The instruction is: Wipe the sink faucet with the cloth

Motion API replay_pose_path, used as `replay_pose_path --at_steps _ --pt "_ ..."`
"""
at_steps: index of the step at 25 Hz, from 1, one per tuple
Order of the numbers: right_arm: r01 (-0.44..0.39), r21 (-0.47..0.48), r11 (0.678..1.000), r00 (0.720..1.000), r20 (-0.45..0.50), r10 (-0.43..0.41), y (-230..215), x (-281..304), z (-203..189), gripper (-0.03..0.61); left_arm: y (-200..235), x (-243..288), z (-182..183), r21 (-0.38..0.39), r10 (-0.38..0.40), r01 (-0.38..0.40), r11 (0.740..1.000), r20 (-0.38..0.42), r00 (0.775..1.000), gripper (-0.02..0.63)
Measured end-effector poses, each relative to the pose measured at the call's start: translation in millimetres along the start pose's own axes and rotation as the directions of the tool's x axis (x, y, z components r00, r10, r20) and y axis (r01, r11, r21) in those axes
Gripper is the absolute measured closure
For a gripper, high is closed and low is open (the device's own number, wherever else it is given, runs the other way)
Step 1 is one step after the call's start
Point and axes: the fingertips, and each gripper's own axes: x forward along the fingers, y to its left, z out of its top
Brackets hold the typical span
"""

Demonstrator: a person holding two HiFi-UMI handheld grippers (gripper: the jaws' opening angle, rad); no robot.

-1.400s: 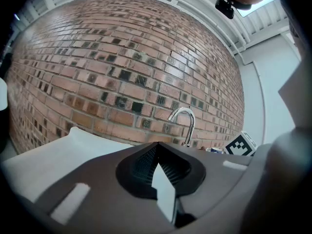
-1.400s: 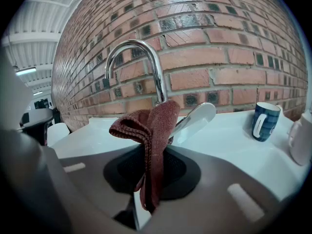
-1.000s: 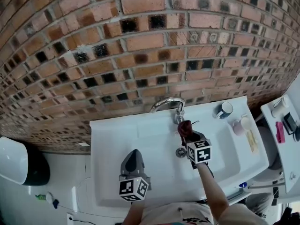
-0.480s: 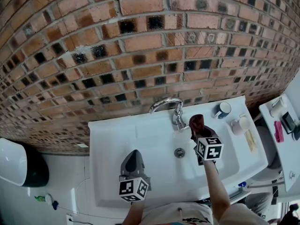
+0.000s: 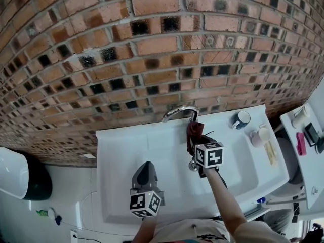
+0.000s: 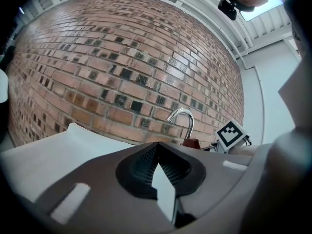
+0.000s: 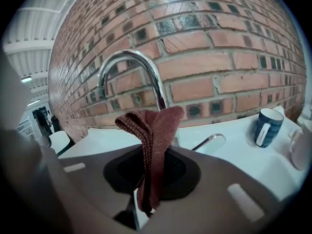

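Step in hand, we judge: the wipe itself. Right tool (image 5: 197, 146) is clenched on the dark red folded cloth (image 5: 193, 132). In the right gripper view the cloth (image 7: 154, 130) stands up out of the jaws, pinched at its lower end. It sits at 12 o'clock of that tool, right at the lower stem of the curved chrome faucet (image 5: 178, 111), under the spout end. We cannot tell if it truly touches metal. The faucet (image 7: 127, 65) rises at 12 o'clock of the white sink (image 5: 124, 153), against the brick wall (image 5: 152, 49).

Left tool (image 5: 145, 168) hangs over the basin at 7 o'clock of the right one, well apart from the faucet. Its jaws are together with nothing in them.

Next move, as we see it: press the cloth onto the stem and drag it up along the arch, with a firm clench so the fold does not slip out. The arch is thin and round, so the cloth could slide off.

Around:
- Thin chrome lever handle (image 7: 209, 141) at 3 o'clock of the faucet base, likely to get bumped.
- Round drain (image 5: 193, 165) just beside the right tool.
- Blue-and-white mug (image 5: 242, 118) and white cup (image 5: 261, 134) on the sink rim at 2 o'clock, apart from the wiping path.
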Motion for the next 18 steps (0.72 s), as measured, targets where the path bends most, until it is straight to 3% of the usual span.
replay_pose_path --at_steps 6,18 --pt "0.034 0.028 0.999 0.999 -0.017 -0.034 -5 9 12 0.531 17 -4 8 -0.002 0.042 -0.042 0.999 0.019 0.999 0.609" --pt "0.043 0.059 0.997 0.998 0.031 -0.045 -11 3 38 0.531 13 -3 7 -0.001 0.032 -0.032 0.999 0.016 0.999 0.609"
